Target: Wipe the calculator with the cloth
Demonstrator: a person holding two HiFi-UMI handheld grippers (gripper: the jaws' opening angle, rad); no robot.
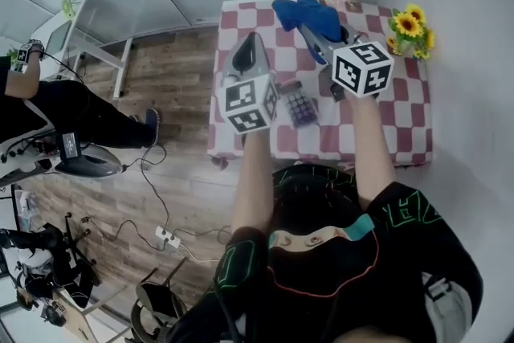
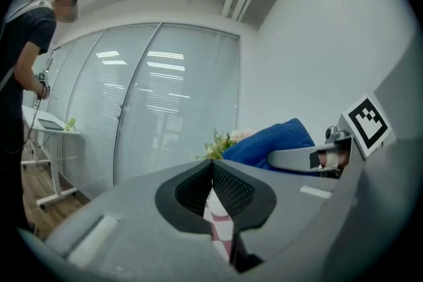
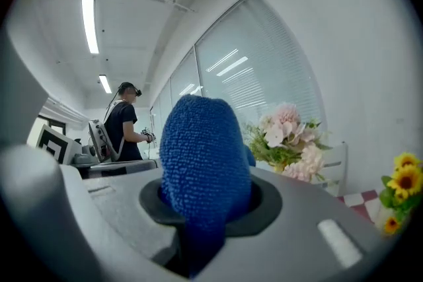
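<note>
One nubby blue cloth (image 3: 200, 148), rounded, in the right gripper (image 3: 201, 211)

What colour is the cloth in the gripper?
The cloth is blue; the right gripper view shows it best.

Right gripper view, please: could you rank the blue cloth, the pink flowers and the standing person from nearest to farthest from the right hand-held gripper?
1. Blue cloth: clamped between the jaws of the right hand-held gripper, centre of view.
2. Pink flowers: just beyond the cloth, to the right.
3. Standing person: far back across the room, at left.
</note>
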